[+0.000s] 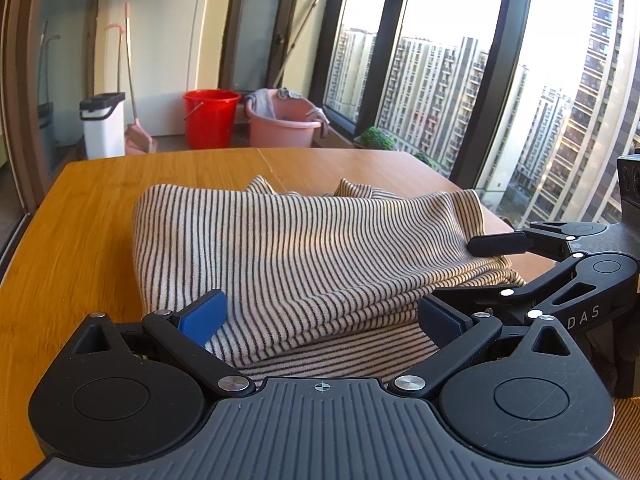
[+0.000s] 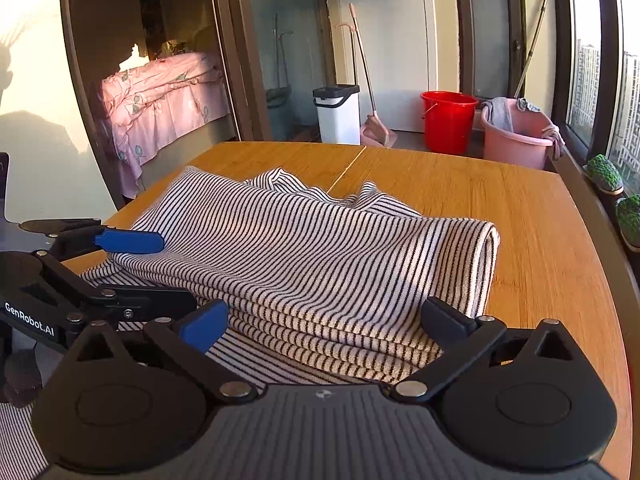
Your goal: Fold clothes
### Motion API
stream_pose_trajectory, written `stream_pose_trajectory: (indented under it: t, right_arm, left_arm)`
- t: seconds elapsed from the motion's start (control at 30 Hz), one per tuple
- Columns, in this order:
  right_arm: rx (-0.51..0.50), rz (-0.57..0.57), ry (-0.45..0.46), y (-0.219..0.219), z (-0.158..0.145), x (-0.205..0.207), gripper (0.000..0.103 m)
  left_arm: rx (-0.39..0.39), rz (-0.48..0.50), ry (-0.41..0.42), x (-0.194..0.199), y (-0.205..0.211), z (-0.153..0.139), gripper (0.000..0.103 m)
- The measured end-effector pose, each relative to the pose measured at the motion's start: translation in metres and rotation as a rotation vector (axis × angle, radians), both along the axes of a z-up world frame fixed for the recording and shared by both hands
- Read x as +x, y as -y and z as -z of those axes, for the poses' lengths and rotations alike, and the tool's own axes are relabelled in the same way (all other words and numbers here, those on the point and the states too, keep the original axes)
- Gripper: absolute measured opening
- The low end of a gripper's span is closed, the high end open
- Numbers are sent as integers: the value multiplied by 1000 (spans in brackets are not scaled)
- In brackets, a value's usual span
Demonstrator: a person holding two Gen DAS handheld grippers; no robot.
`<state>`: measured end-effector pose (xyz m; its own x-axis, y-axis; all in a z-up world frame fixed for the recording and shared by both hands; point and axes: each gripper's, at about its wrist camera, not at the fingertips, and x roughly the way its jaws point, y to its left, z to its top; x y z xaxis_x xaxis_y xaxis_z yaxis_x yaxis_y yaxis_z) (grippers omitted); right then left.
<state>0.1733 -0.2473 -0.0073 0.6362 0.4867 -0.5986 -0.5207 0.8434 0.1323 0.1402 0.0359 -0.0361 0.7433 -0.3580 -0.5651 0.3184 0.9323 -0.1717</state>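
A black-and-white striped garment (image 1: 304, 240) (image 2: 320, 248) lies folded in several layers on the wooden table (image 1: 92, 216) (image 2: 532, 216). My left gripper (image 1: 322, 316) stands open at the near edge of the fold, its blue pad (image 1: 204, 318) and dark pad (image 1: 440, 320) far apart, with cloth lying flat between them. My right gripper (image 2: 324, 320) is open just as wide over the same near edge. Each gripper shows in the other's view: the right gripper (image 1: 480, 270) beside the fold's right end, the left gripper (image 2: 156, 268) beside its left end. Neither pinches the cloth.
Beyond the table stand a red bucket (image 1: 210, 118) (image 2: 448, 120), a pink basin (image 1: 282, 120) (image 2: 516, 132) with rags, a white bin (image 1: 103, 126) (image 2: 338, 114) and a dustpan (image 2: 374, 132). Windows and potted plants (image 2: 604, 174) run along the right. A bed (image 2: 160, 92) shows through the doorway.
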Motion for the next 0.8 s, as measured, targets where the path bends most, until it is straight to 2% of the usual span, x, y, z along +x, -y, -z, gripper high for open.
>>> stream_pose_trajectory:
  t: [0.13,0.27,0.33,0.43,0.5,0.6,0.8]
  right_arm:
    - [-20,26,9,-5,0,-2,103]
    - [-147,80,54,-26,2,-9,103]
    - [-181,147,65,-37,1,-16,103]
    - [-130,201,10,-54,-1,-21,103]
    - [-212,210,23,-75,3,-21,103]
    - [-353,130,156,-97,10,-30,103]
    - [-470,85,346,-104,19,-63,103]
  left_arm:
    - [-46,-16,19,-3,-7,-1,103]
    - [-145,-51,74,-13,-22,-2,103]
    - [-143,-70,90,-15,-23,-4,103]
    - [-123,-109,119,-18,-22,-7,103]
    - [-112,-135,128,-19,-22,-8,103]
    - [-108,-148,111,-16,-22,-9,103]
    - [-93,-142,92,-15,-19,-10,103]
